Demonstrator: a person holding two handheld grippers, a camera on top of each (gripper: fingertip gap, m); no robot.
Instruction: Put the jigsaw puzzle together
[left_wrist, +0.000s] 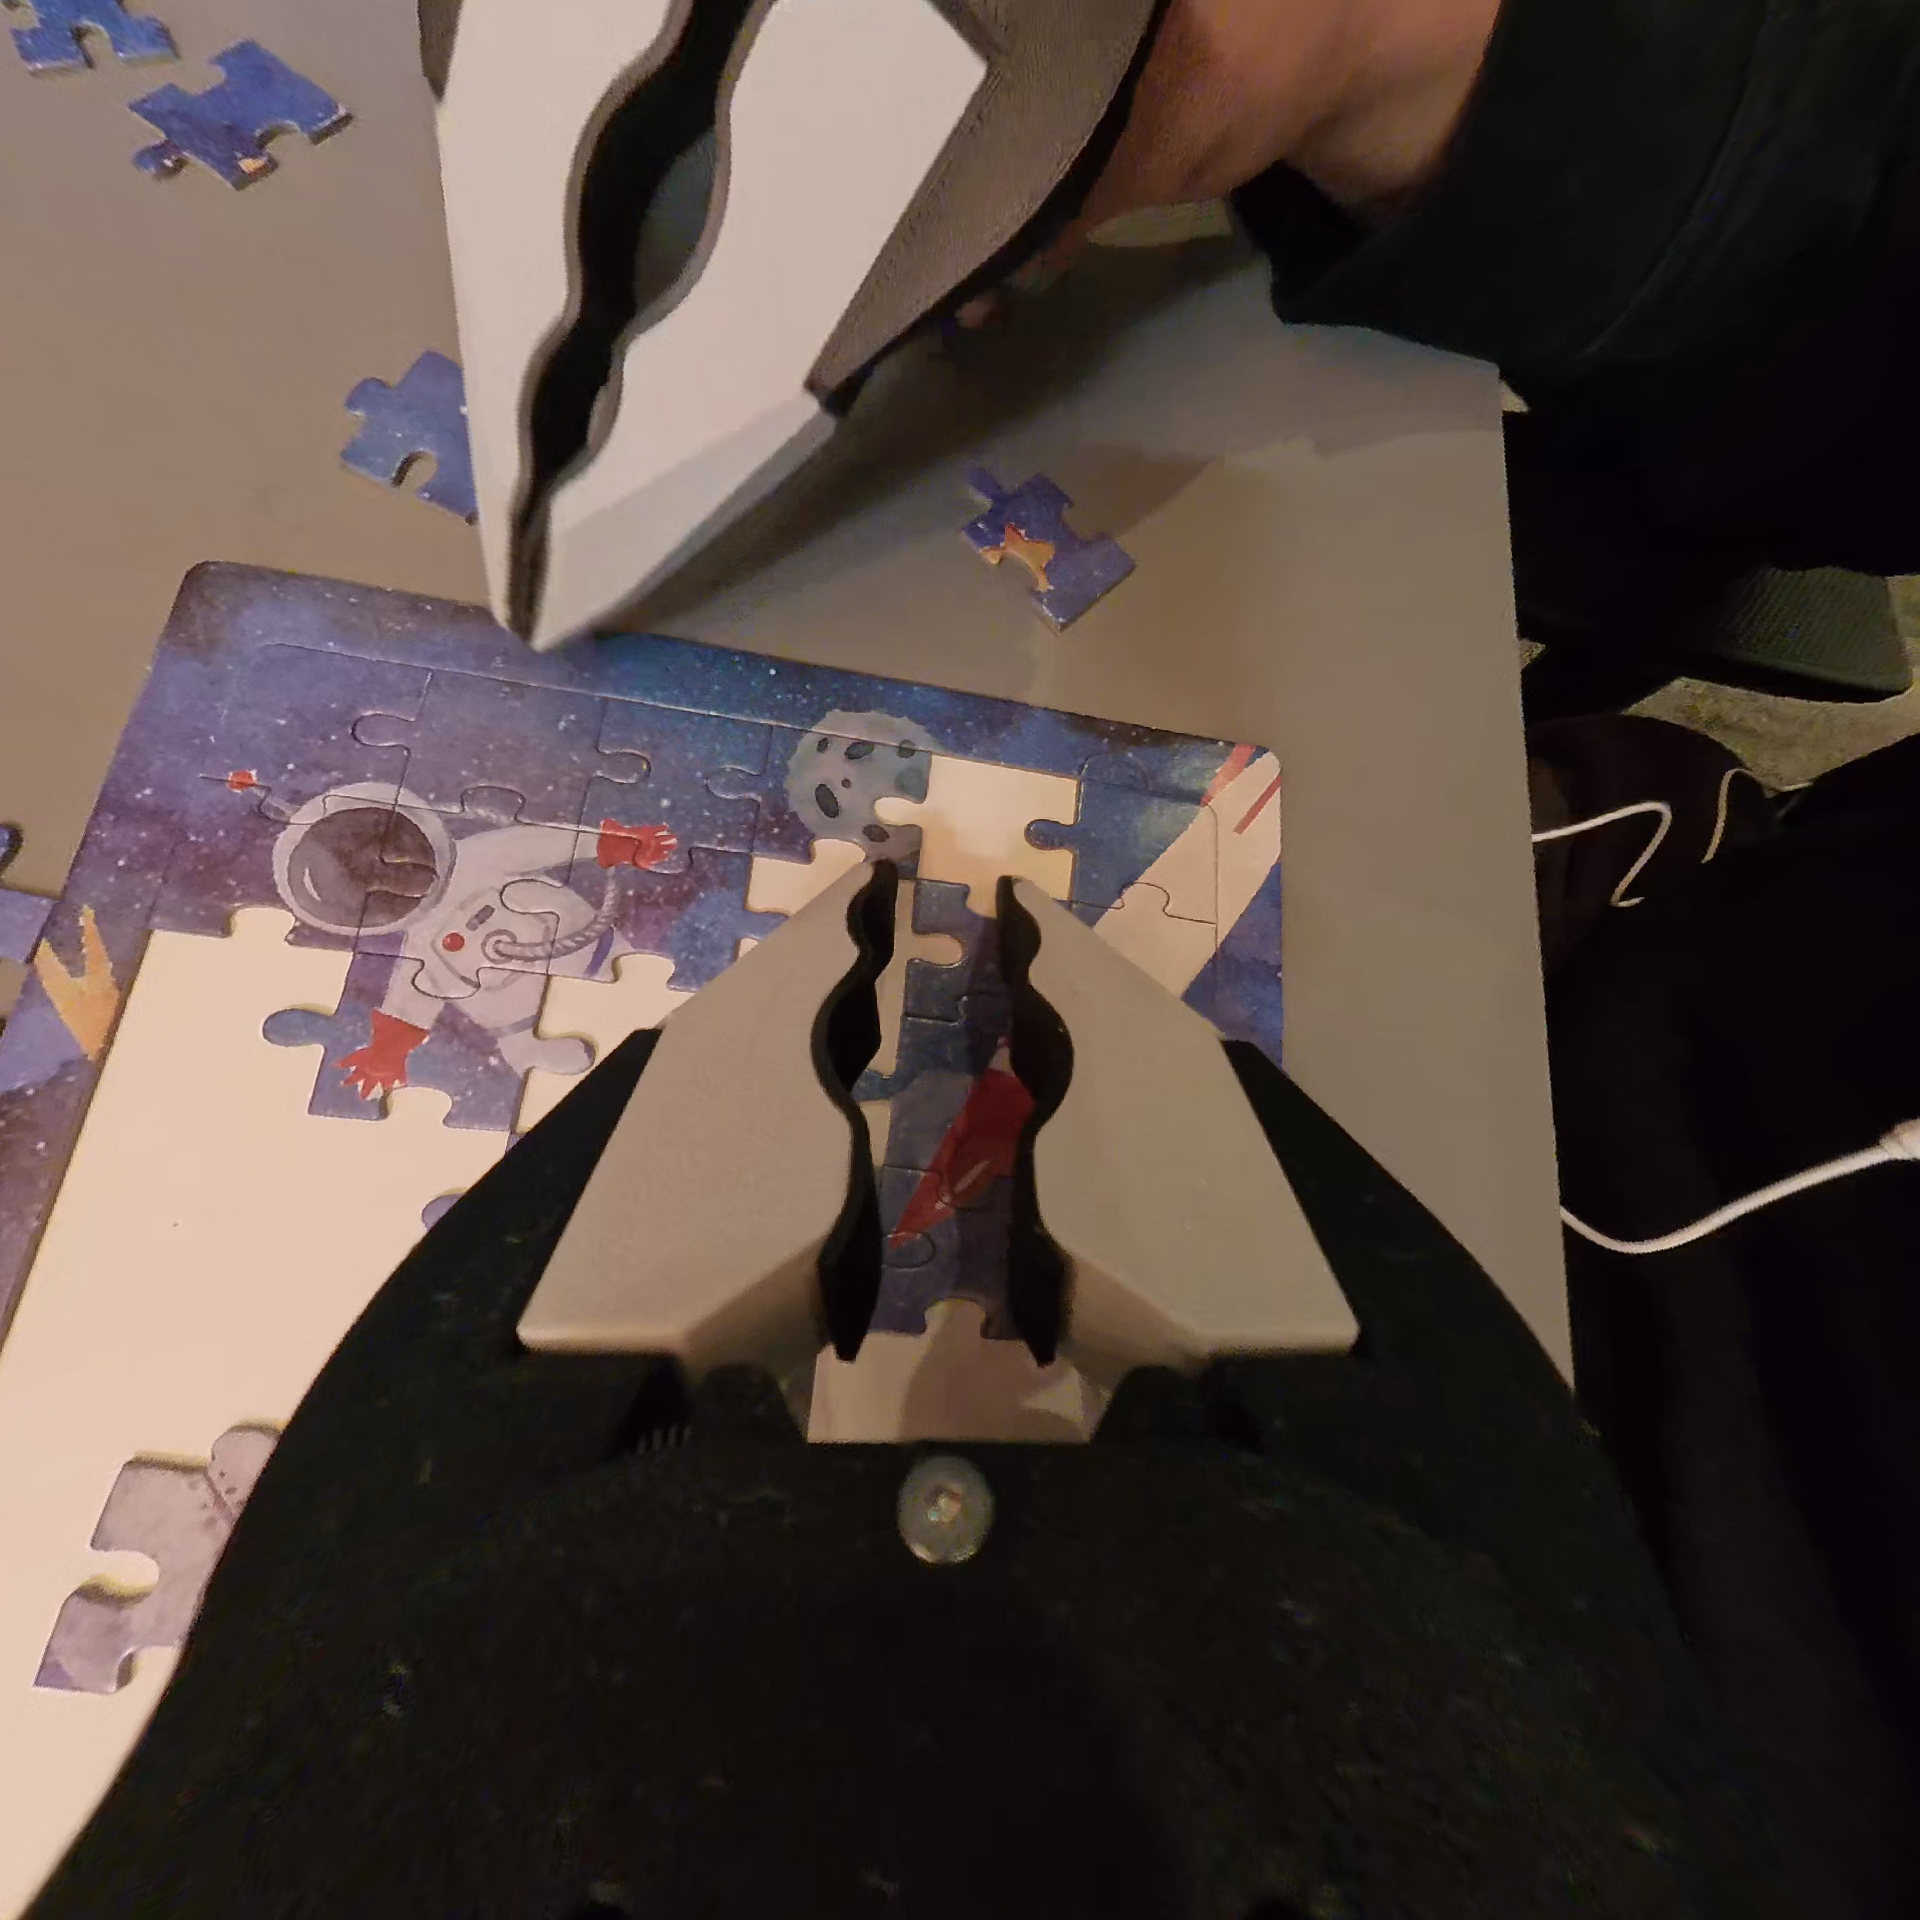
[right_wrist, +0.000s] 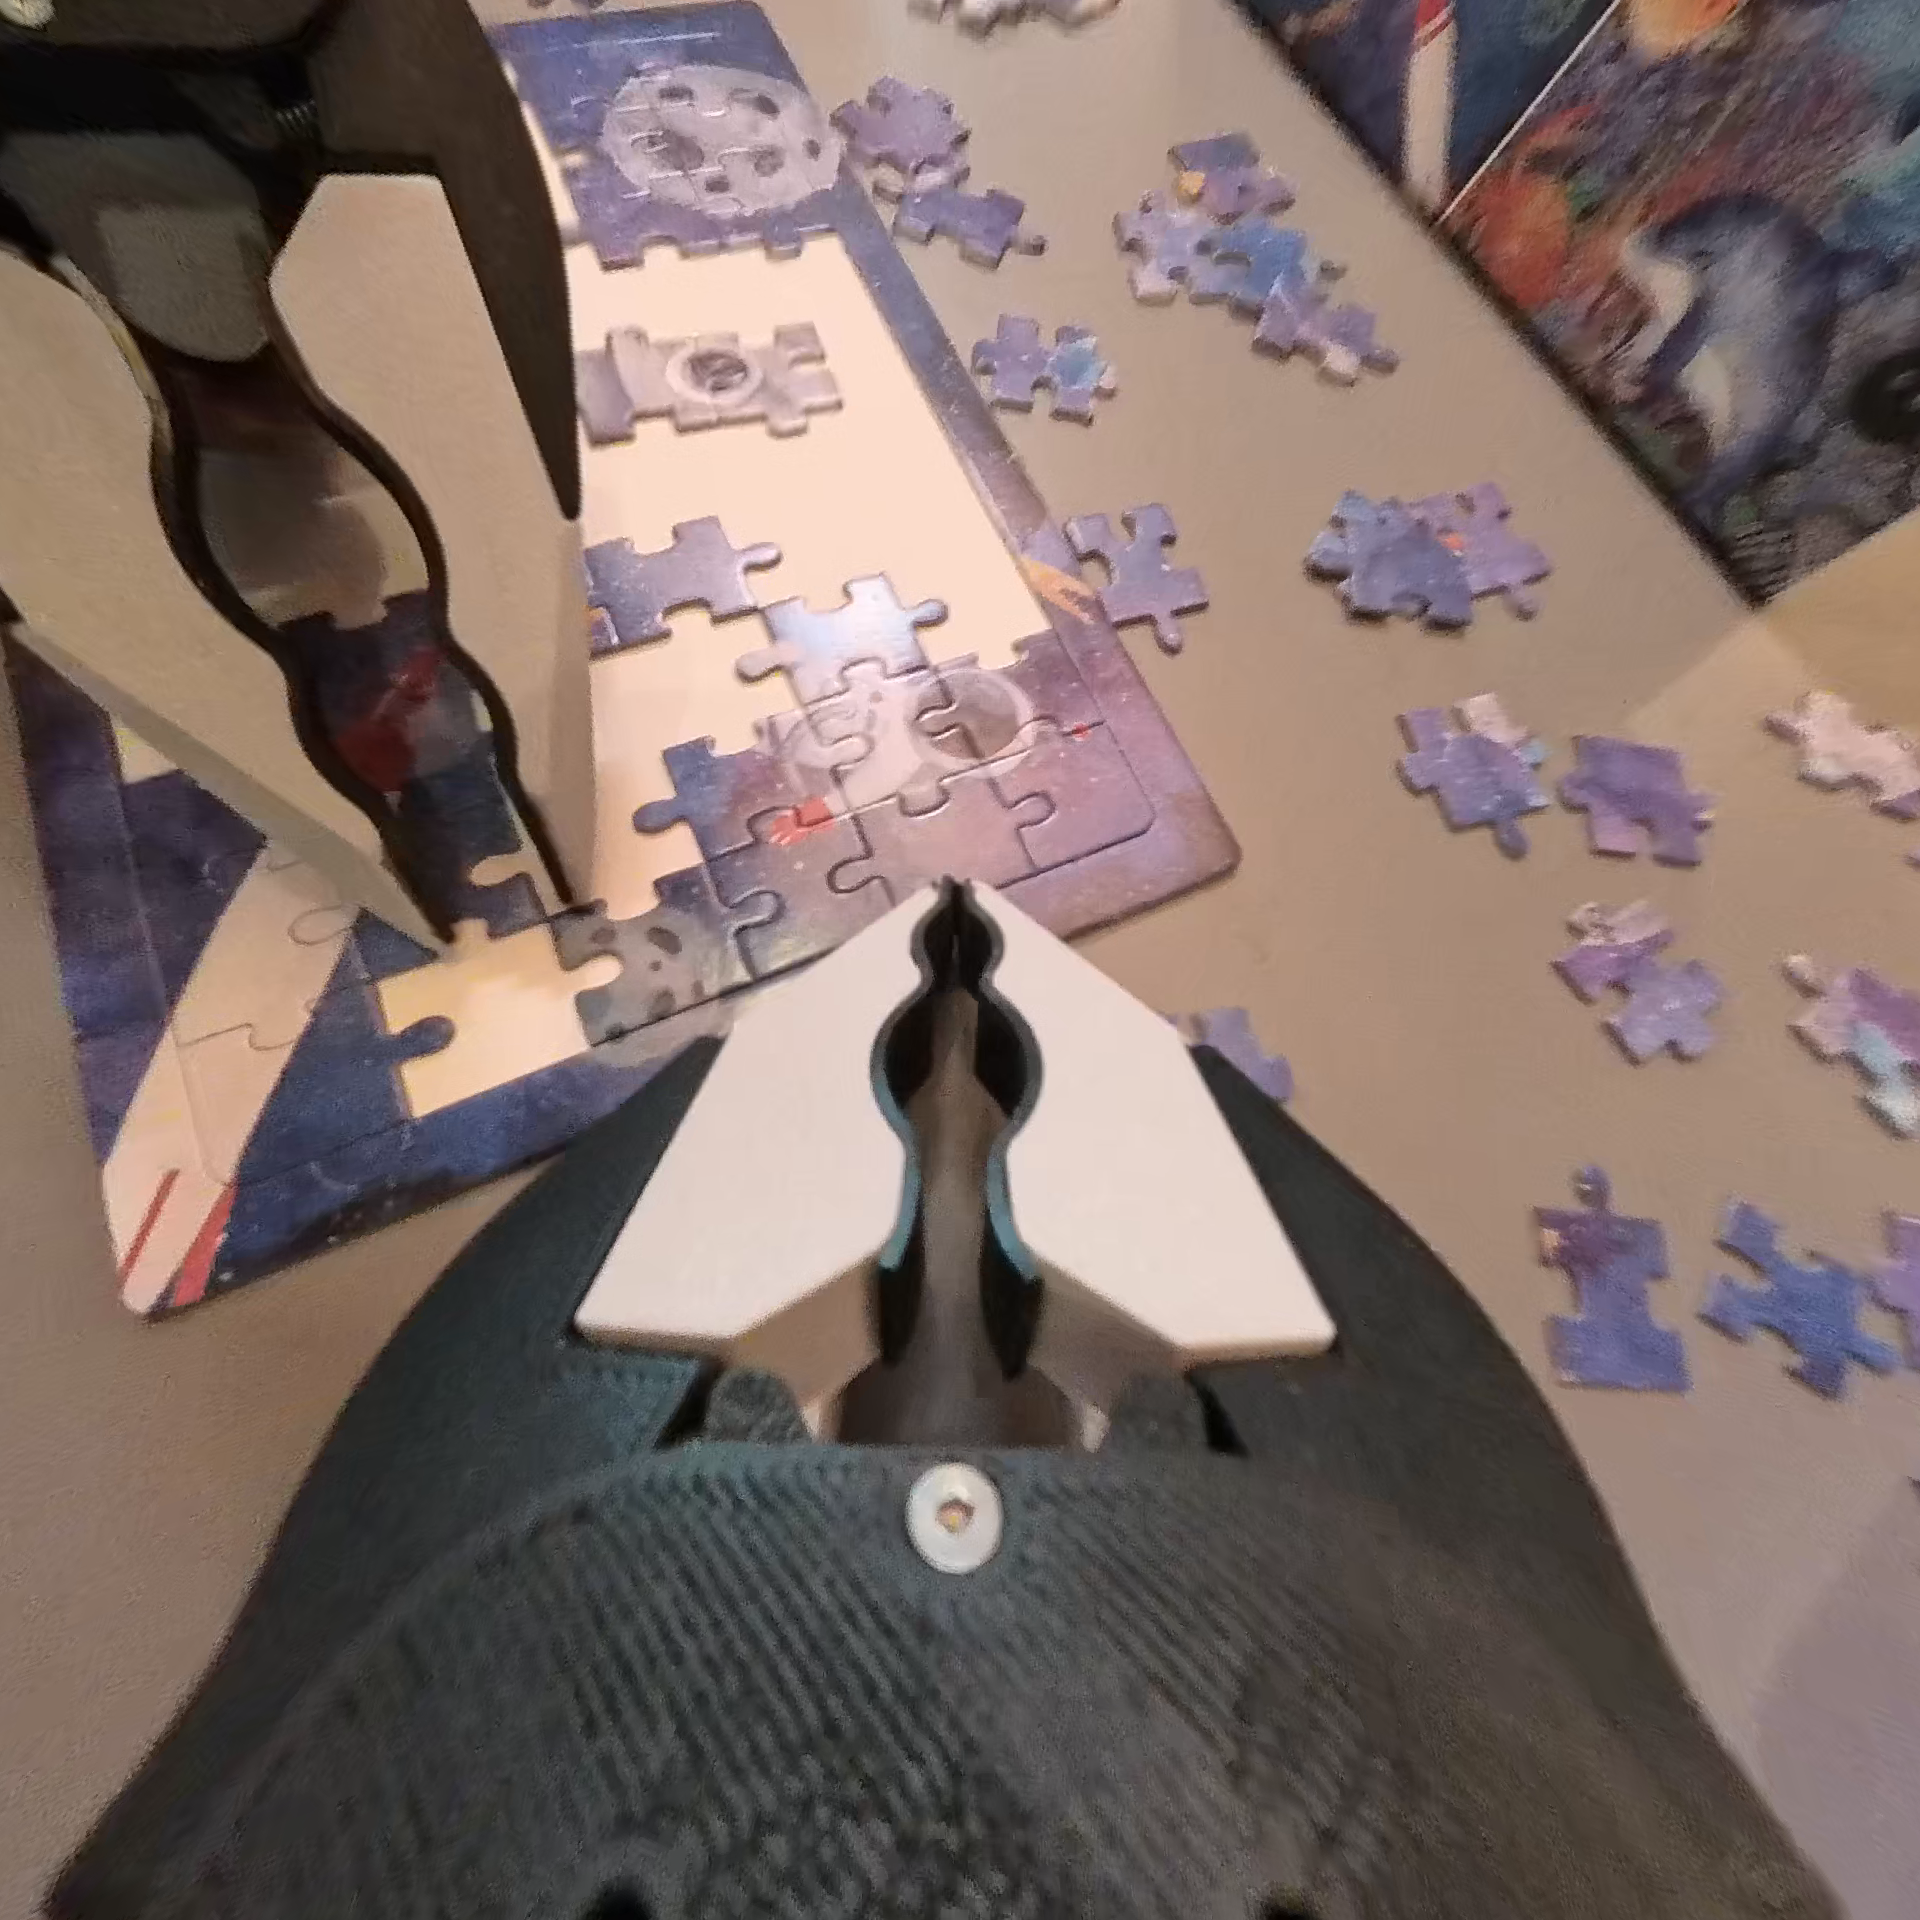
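A space-themed jigsaw lies partly filled in its tray, with an astronaut and cream bare patches. My left gripper is open, tips down on the tray near its right end. A dark blue piece lies flat between the tips, just below an empty slot; a sliver of cream shows between the left pad and the piece. The right wrist view shows the same gripper astride that piece. My right gripper is shut with nothing showing between its tips, above the tray's far rim.
Several loose blue pieces lie on the tan table, one near the tray's corner. A picture box sits at the far right. A hand holds the right gripper. The table edge and a white cable are to the right. My hands' fingertips stand some 9 cm from each other. My right tips are roughly 4 cm from the astronaut.
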